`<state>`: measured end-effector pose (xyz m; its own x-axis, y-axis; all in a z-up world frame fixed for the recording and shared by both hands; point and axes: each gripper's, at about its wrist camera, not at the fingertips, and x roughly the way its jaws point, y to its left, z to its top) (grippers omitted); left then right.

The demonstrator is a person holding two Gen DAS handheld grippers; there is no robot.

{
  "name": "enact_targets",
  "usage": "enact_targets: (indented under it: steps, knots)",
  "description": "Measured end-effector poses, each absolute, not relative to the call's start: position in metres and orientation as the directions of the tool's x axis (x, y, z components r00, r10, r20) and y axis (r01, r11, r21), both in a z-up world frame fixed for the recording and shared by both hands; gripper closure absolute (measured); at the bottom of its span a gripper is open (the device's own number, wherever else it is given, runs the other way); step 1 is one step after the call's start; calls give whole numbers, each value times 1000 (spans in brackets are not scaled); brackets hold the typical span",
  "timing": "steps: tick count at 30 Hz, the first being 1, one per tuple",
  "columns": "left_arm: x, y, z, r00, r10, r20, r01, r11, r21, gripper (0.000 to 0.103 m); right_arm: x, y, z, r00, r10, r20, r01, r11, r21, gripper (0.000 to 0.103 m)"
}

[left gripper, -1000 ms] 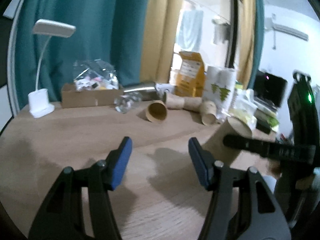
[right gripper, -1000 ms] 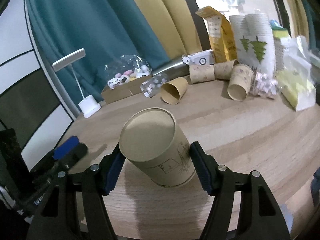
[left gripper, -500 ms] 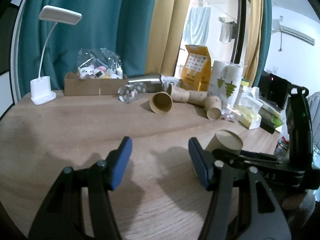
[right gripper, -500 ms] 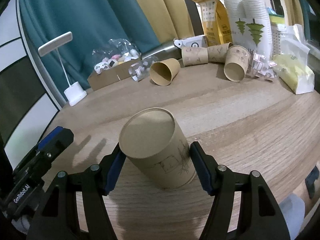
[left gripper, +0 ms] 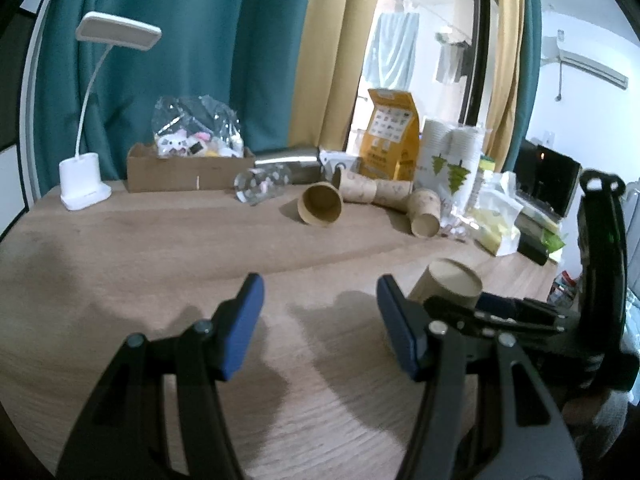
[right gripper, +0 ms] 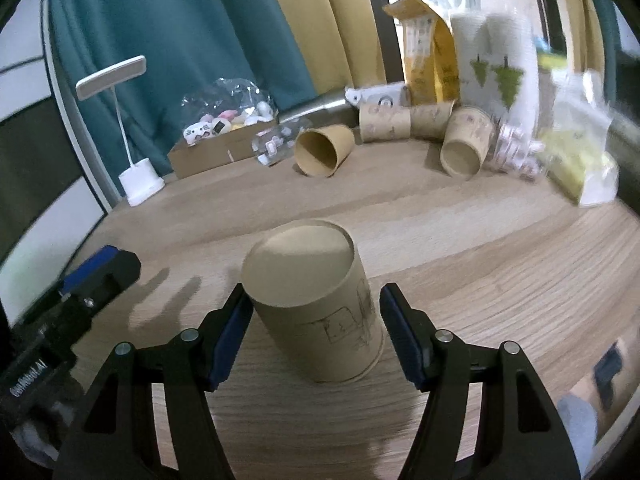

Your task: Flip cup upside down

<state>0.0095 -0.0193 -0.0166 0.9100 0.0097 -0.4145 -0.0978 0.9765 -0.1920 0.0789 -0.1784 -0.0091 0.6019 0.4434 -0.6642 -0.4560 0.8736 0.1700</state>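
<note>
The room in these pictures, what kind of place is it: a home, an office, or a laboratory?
Most likely a lived-in room at home. Laundry hangs outside the window behind teal and yellow curtains, an air conditioner sits on the wall, and the wooden table carries a desk lamp and household clutter.

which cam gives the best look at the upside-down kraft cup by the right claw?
Right wrist. The cup sits centred between the right claw fingers, base up, rim on the table, printed sketch visible. In the left wrist view the cup shows only its base and upper wall at the right, behind the left claw and the right claw's frame.
</note>
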Motion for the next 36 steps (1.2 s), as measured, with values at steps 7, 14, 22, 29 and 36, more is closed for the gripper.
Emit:
enact_targets:
  steps: [7,14,22,29,36]
  knots:
    - [3,-17,-10,923,11,-385,-98,973,-208,42,48,-191,11,717,415,-560,-445,891,90,17]
    - [-9,-21,-5,928,-4,-373,-83,972,-219,17,25,-211,21,755,385,-530,-407,910,82,17]
    - [-27,-35,-1,930,-14,-368,-62,979,-196,17,5,-228,17,766,373,-524,-387,918,87,17]
    - [-42,-54,7,944,-16,-328,-34,989,-146,17,-4,-228,24,794,366,-485,-386,920,63,17]
    - [-39,-55,7,939,-14,-343,-38,989,-146,17,-3,-228,22,791,362,-493,-379,923,70,17]
